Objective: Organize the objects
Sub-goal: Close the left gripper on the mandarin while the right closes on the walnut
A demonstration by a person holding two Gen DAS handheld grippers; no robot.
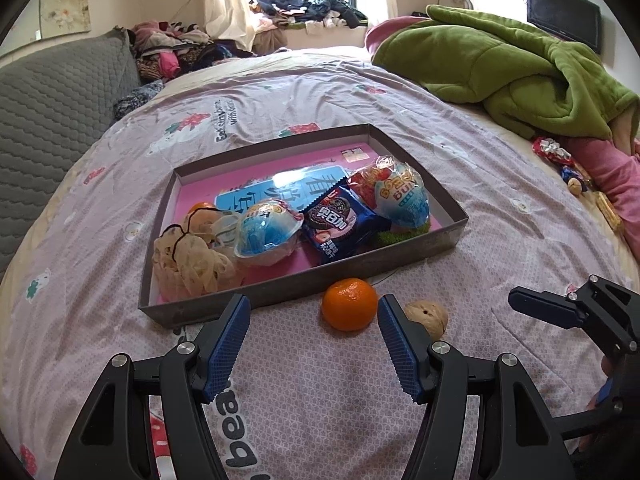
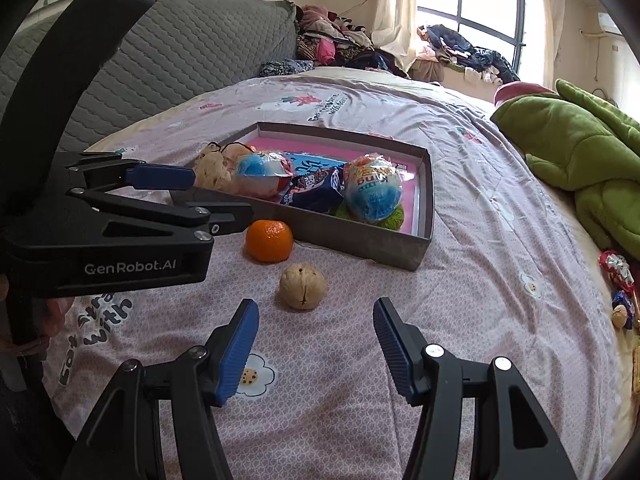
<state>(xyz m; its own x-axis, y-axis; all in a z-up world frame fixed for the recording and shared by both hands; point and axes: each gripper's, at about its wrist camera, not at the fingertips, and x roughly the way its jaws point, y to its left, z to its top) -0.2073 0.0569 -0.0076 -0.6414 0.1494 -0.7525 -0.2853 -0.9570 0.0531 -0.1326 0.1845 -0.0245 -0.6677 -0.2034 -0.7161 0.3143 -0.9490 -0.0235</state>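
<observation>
A walnut (image 1: 426, 314) sits half hidden behind one gripper finger (image 1: 396, 344); small snacks (image 2: 620, 300) by the frame edge are too blurred to identify.

— What sort of place is this?
— A lived-in bedroom at home. A bed (image 1: 320, 92) with a printed lilac sheet fills the room, a grey quilted headboard (image 1: 52, 120) at one side.
— What else shows it?
— A rumpled green blanket (image 1: 500, 68), clothes (image 1: 308, 8) heaped on the sill under a curtained window (image 2: 486, 4), and a wall-mounted television (image 1: 564, 16).
</observation>
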